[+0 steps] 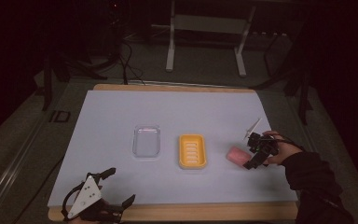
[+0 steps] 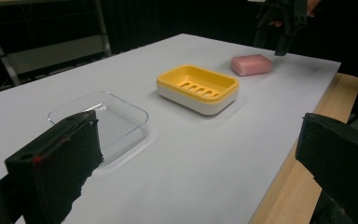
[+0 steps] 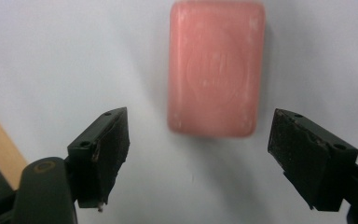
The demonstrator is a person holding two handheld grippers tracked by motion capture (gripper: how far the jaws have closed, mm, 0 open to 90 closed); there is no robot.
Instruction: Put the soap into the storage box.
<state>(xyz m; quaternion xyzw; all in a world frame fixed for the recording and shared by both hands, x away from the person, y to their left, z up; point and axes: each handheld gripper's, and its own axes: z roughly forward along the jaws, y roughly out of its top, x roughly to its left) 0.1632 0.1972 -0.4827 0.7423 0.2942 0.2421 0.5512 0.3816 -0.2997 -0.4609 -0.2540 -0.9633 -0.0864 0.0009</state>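
The right tool (image 1: 253, 156), held in a dark-sleeved hand (image 1: 278, 150) at the right side of the tabletop (image 1: 112, 112), points down at the pink soap bar (image 1: 238, 154), jaws spread wide and just short of the bar's near end; whether they touch it is hard to tell. The left tool (image 1: 113, 187) rests low at the near left edge, jaws likewise apart and holding nothing. At mid-tabletop a clear plastic tray (image 1: 147, 141) lies empty, and beside it a yellow soap dish (image 1: 192, 151) with a slotted floor, also empty. The bar lies flat just right of the dish, its long axis running away from the right tool's jaws.
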